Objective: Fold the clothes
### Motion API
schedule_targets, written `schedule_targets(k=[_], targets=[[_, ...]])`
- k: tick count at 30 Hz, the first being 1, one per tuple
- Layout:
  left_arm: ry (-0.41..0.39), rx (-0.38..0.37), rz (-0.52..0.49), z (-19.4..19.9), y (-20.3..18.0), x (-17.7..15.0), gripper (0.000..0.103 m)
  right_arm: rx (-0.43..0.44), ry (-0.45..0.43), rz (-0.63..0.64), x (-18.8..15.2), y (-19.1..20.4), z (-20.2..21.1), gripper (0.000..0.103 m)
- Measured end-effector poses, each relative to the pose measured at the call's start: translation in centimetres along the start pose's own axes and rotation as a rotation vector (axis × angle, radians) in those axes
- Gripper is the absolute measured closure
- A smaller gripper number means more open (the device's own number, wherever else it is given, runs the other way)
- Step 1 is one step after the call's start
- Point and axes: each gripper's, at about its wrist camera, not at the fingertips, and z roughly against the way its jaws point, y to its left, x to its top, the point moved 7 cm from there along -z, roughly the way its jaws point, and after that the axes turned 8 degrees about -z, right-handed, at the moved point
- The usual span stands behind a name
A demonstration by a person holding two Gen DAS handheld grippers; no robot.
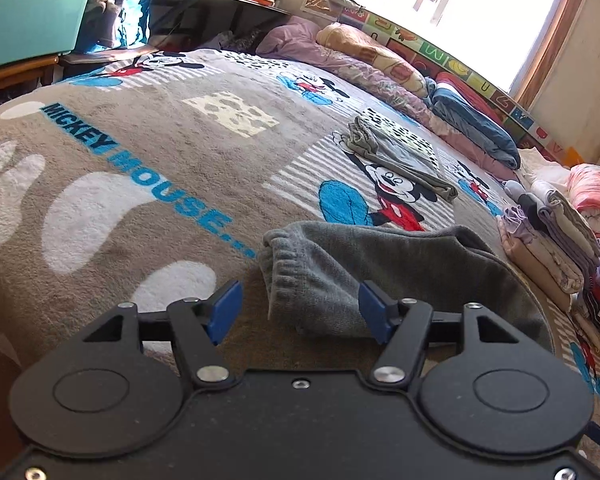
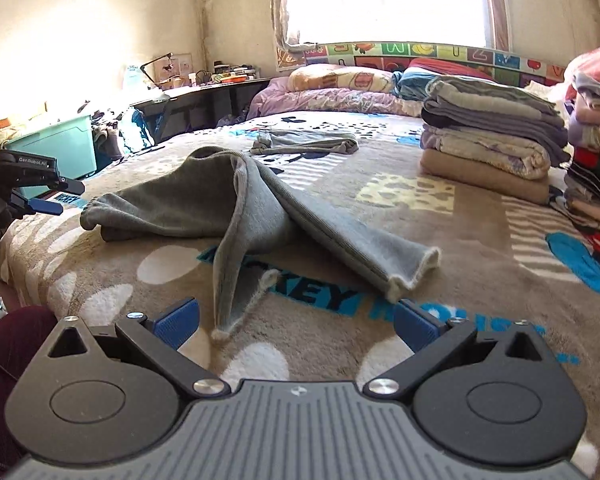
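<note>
The left gripper (image 1: 300, 312) is seen with its jaws spread wide above a Mickey Mouse blanket (image 1: 140, 208). The ribbed waistband end of a pair of grey pants (image 1: 340, 276) is framed between the blue pads (image 1: 224, 312), with no pad pressed on the cloth. A smaller grey garment (image 1: 400, 156) is laid farther back. Stacks of folded clothes (image 1: 548, 240) are piled at the right edge, and a teal bin (image 1: 32, 12) is placed at upper left.

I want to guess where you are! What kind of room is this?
Most likely a bedroom: a big bed under a Mickey Mouse blanket, pillows by the window, and stacks of folded clothes beside grey pants waiting to be folded.
</note>
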Motion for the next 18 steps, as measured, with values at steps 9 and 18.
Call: schedule_targets(k=[9, 18], targets=[[0.058, -0.018, 0.028, -1.5, 0.0, -1.9, 0.039, -0.114, -0.012, 0.185, 1.8, 4.7, -6.9, 0.001], [0.08, -0.045, 0.057, -2.9, 0.5, -2.7, 0.038, -0.349, 0.041, 0.185, 3.8, -2.7, -10.8, 0.001]])
